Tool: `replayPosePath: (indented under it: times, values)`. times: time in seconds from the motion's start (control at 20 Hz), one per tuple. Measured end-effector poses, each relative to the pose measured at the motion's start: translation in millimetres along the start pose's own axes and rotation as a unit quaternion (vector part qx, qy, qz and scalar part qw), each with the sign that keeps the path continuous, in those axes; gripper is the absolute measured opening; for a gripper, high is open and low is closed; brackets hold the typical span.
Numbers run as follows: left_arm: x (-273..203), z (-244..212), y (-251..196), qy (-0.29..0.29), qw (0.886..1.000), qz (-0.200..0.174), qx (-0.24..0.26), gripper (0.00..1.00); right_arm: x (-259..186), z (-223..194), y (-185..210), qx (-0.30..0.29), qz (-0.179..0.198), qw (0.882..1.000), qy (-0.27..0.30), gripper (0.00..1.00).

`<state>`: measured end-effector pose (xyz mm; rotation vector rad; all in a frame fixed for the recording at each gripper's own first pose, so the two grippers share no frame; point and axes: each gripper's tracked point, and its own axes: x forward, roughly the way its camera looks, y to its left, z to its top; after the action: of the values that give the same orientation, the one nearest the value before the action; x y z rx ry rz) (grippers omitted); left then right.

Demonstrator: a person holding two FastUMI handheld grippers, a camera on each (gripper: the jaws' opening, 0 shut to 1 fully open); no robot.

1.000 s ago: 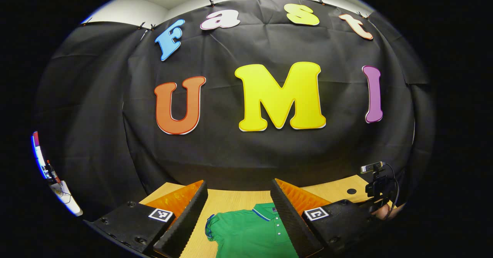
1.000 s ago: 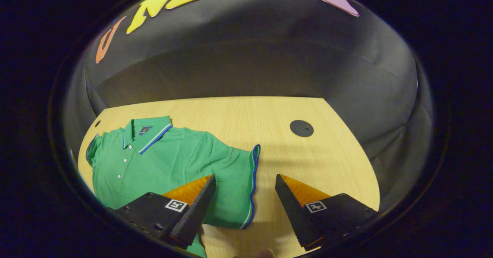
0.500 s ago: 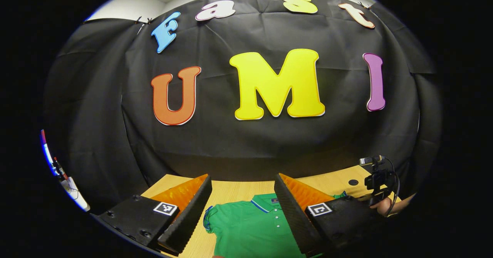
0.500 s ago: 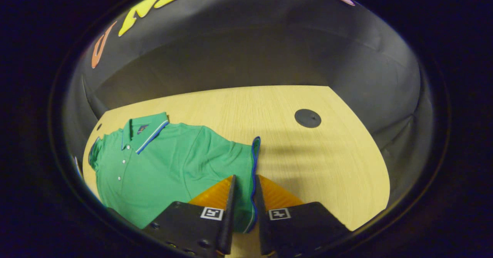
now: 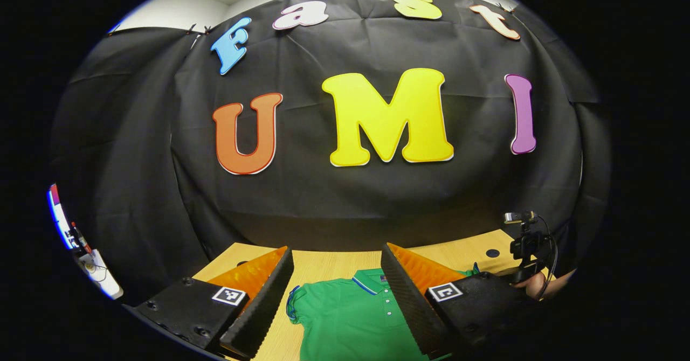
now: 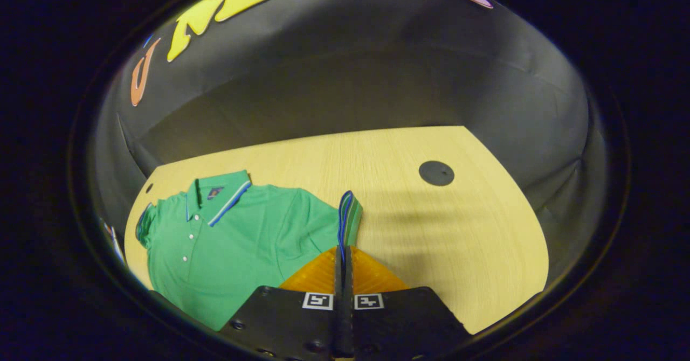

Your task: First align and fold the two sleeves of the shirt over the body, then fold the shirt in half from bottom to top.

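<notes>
A green polo shirt (image 6: 242,237) with blue-and-white trim lies flat on the wooden table (image 6: 431,231), collar towards the back wall. My right gripper (image 6: 343,253) is shut on the shirt's right sleeve (image 6: 347,218), pinching its blue-edged cuff, which stands up from the table. In the left gripper view the same shirt (image 5: 345,318) lies below my left gripper (image 5: 337,280), which hangs open above the collar and left shoulder with nothing between its fingers. Farther off at the right, the other gripper (image 5: 525,248) and the hand holding it show.
A round black grommet (image 6: 436,172) sits in the table at the back right, with a smaller hole (image 6: 149,187) at the back left. Bare wood (image 6: 458,264) lies to the right of the shirt. Black cloth walls close off the table's far edge.
My right gripper moved onto the right sleeve's cuff and shut on it, then lifted the cuff off the table. My left gripper stayed open and barely moved.
</notes>
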<state>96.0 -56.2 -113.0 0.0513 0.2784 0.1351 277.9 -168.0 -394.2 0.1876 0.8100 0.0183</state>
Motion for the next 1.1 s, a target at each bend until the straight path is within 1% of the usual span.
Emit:
replayPosePath:
  times: [0.25,0.4,0.5,0.7,0.85,1.0,1.05,1.1]
  values:
    - [-5,-4,14,0.004,1.0,0.007,-0.01,1.0,-27,30,40,0.011,0.015,1.0,-0.014,0.0]
    - [-8,-6,31,0.003,1.0,0.011,-0.023,1.0,-37,41,84,0.013,0.03,0.999,-0.018,0.0]
    - [-11,-8,48,0.002,1.0,0.018,-0.023,1.0,-37,41,113,0.006,0.033,0.999,-0.015,0.0]
    - [-21,-15,88,0.002,0.999,0.038,-0.024,1.0,-25,26,165,-0.018,0.033,0.999,0.003,0.0]
    - [-27,-22,115,0.01,0.998,0.052,-0.023,1.0,-8,9,189,-0.038,0.019,0.999,0.02,0.0]
    - [-32,-27,133,0.015,0.998,0.061,-0.024,1.0,6,-6,214,-0.038,0.02,0.999,0.029,0.0]
    - [-34,-28,138,0.018,0.998,0.062,-0.025,1.0,6,-11,223,-0.032,0.027,0.998,0.037,0.0]
    - [-33,-29,141,0.018,0.998,0.063,-0.025,1.0,10,-17,231,-0.022,0.03,0.998,0.043,0.04]
